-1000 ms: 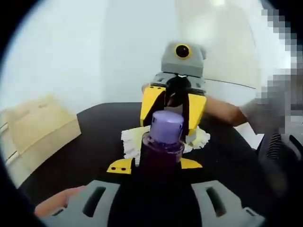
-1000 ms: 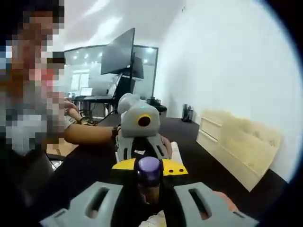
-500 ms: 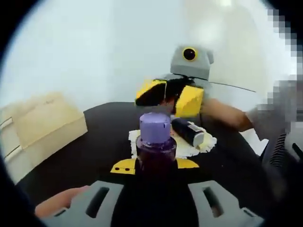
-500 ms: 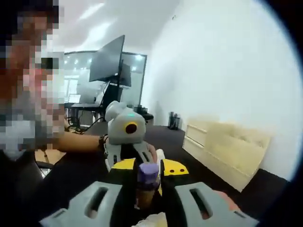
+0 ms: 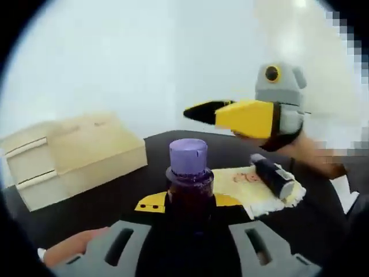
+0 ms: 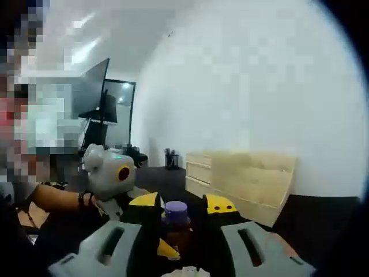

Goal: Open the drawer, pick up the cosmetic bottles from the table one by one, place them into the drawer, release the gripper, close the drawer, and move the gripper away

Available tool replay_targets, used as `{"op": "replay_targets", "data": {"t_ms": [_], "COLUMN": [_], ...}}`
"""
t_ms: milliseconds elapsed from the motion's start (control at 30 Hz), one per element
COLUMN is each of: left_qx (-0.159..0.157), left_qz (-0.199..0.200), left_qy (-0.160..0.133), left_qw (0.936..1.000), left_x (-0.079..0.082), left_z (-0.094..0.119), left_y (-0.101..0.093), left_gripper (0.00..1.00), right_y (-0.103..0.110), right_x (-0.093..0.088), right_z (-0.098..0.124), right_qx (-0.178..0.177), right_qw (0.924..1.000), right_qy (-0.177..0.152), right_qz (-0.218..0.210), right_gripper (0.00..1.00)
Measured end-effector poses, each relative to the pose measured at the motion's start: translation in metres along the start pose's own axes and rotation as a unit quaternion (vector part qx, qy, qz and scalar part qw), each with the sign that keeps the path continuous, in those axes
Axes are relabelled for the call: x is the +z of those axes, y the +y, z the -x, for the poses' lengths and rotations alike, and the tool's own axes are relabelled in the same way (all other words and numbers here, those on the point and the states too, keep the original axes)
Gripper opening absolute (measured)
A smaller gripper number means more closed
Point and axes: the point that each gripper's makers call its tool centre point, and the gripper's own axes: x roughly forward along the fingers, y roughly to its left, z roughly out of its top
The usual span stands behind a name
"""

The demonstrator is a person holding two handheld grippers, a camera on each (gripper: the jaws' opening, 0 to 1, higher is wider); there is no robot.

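L gripper (image 5: 189, 201) was clamped on the dark purple bottle with a lavender screw cap (image 5: 187, 180), held upright between its yellow-tipped jaws, lifted above the black table (image 5: 115, 190).

Left gripper view had what the other lacked: a pale yellow cloth (image 5: 245, 190) spread on the table w/ a dark cylindrical bottle with a grey end (image 5: 271, 176) lying on its side on it. The R gripper (image 5: 199, 109) hung in the air above and beyond that cloth, seen side-on, its yellow jaws pointing toward the light wooden drawer unit (image 5: 75, 153) – nothing seen between them. A bare hand (image 5: 69, 251) showed at the lower edge, beside the L gripper's grey body.

Right gripper view looked the other way: the drawer unit against a white wall (image 6: 242, 98), drawers shut as far as could be seen, and behind it an office w/ a large dark monitor (image 6: 92, 86). The R gripper's own tips stood a little apart – the purple bottle appeared in the gap, but the grip on it was the L gripper's, approx.
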Motion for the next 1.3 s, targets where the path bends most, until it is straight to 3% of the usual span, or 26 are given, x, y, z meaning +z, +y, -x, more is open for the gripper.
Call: {"op": "replay_targets", "data": {"t_ms": [33, 133, 367, 533, 700, 833, 967, 1033, 1133, 1300], "left_qx": [0.011, 0.029, 0.056, 0.055, 0.045, 0.019, -0.028, -0.036, -0.049, -0.078], "left_qz": [-0.002, -0.006, 0.008, -0.003, -0.007, -0.014, -0.017, -0.047, -0.049, -0.048], "left_qy": [-0.005, -0.007, -0.010, -0.005, -0.011, -0.019, -0.022, -0.018, -0.019, -0.030], "left_qw": [0.9999, 0.9995, 0.9983, 0.9985, 0.9989, 0.9995, 0.9992, 0.9981, 0.9974, 0.9953], "left_x": [0.003, 0.007, 0.008, 0.008, 0.012, 0.014, 0.013, 0.011, 0.008, 0.012], "left_z": [-0.001, -0.004, -0.004, -0.006, -0.006, -0.005, -0.004, -0.003, 0.000, 0.008], "left_y": [-0.001, 0.002, 0.003, 0.002, -0.001, -0.006, -0.019, -0.021, -0.029, -0.036], "left_gripper": [0.23, 0.23, 0.23, 0.23, 0.24, 0.28, 0.34, 0.35, 0.35, 0.34], "right_y": [-0.004, -0.008, -0.004, -0.007, -0.003, 0.001, 0.006, 0.010, 0.022, 0.039], "right_x": [-0.006, -0.013, -0.017, -0.021, -0.017, -0.019, -0.017, -0.015, -0.010, -0.002], "right_z": [-0.001, -0.004, -0.011, -0.011, -0.009, -0.007, -0.003, -0.002, 0.001, 0.007], "right_qx": [-0.022, -0.045, -0.056, -0.065, -0.054, -0.027, -0.008, 0.010, 0.056, 0.105], "right_qw": [0.9995, 0.9983, 0.9979, 0.9971, 0.9976, 0.9981, 0.9987, 0.9990, 0.9978, 0.9944], "right_qy": [0.016, 0.034, 0.034, 0.039, 0.043, 0.055, 0.050, 0.043, 0.028, 0.013], "right_qz": [-0.013, 0.011, 0.003, 0.008, 0.011, -0.006, -0.005, -0.008, -0.021, 0.004], "right_gripper": [0.26, 0.27, 0.25, 0.16, 0.15, 0.15, 0.15, 0.15, 0.15, 0.15]}}
